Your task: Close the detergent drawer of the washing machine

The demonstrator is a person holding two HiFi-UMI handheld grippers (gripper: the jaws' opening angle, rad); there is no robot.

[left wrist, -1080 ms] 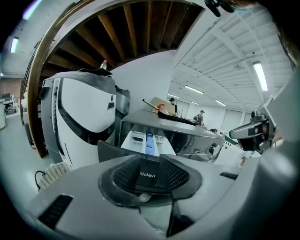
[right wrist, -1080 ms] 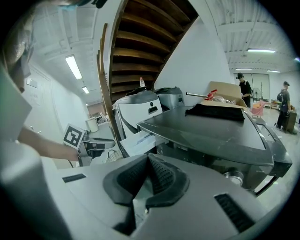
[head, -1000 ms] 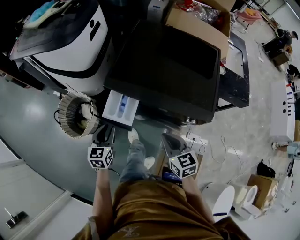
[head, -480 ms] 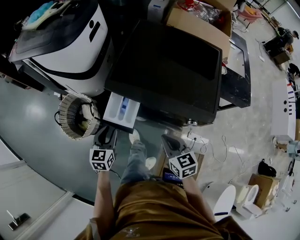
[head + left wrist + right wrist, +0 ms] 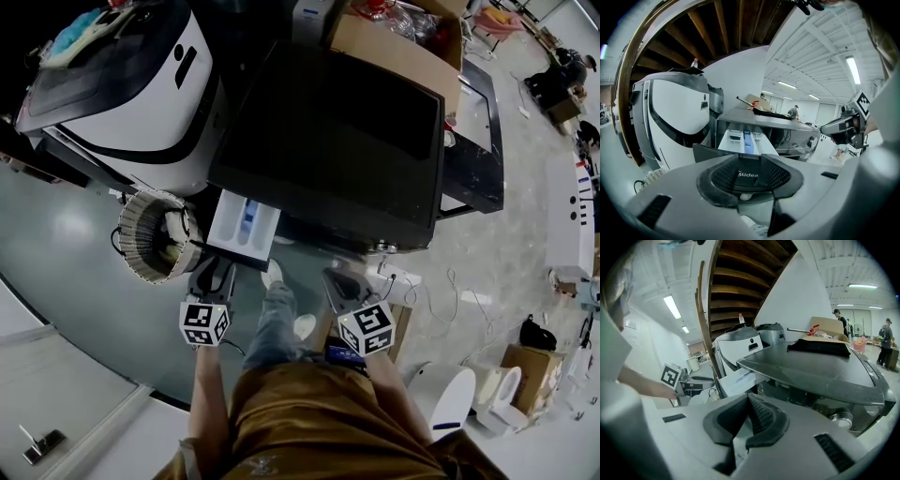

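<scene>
The dark washing machine [image 5: 337, 131] fills the middle of the head view. Its white detergent drawer [image 5: 242, 220] sticks out at the front left. My left gripper [image 5: 214, 270] points at the drawer's front. In the left gripper view its jaws [image 5: 750, 164] are opening, and the drawer's dark front panel [image 5: 748, 175] with the Midea print shows in the gap, with the pads off it. The white drawer tray [image 5: 740, 140] runs back behind the panel. My right gripper [image 5: 339, 279] hangs before the machine's front, right of the drawer, its pads [image 5: 761, 416] closed together on nothing.
A white and black machine [image 5: 122, 84] stands left of the washer, with a coiled ribbed hose [image 5: 155, 234] on the floor by the drawer. A cardboard box [image 5: 403, 47] sits behind the washer. The person's leg and shoe [image 5: 272, 277] are between the grippers. Cables [image 5: 441, 281] lie at the right.
The picture has shifted a little. Both grippers and the drawer keep their places.
</scene>
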